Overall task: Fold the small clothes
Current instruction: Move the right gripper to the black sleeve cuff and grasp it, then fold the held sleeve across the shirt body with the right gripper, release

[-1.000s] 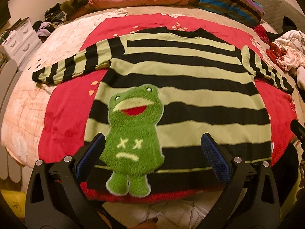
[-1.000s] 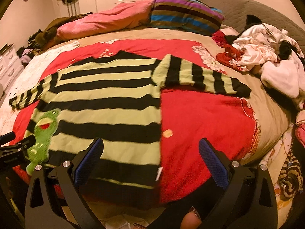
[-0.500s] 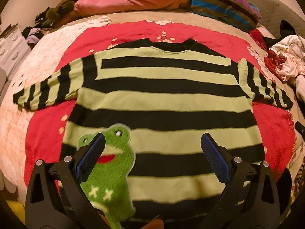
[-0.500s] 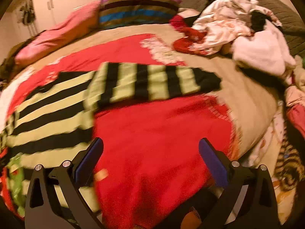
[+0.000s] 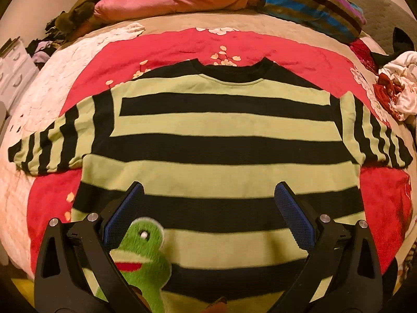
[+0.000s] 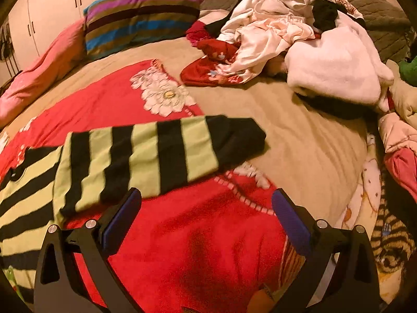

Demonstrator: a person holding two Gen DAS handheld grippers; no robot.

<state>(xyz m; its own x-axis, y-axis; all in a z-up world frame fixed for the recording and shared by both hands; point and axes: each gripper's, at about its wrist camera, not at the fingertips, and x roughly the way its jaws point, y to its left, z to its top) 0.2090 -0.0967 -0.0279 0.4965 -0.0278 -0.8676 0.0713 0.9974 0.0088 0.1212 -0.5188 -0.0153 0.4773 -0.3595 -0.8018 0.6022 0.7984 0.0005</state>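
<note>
Striped sweater (image 5: pixel 221 146) flat, frog patch (image 5: pixel 142 258), no legible writing

Both tools look the same from here. The left claw (image 5: pixel 208 219) is built from two matte black plastic arms, each with a long triangular cut-out near its base. A pair of round silver screw heads sits on the top edge of each arm. The inner face of each finger carries a blue pad (image 5: pixel 294 219) with a fine dimpled, mesh-like texture. The right claw (image 6: pixel 207 220) matches it: black arms, the same cut-outs, two silver screws per side, and textured blue pads (image 6: pixel 290 223) lining the fingers. No cables or printed markings show on either one.
</note>
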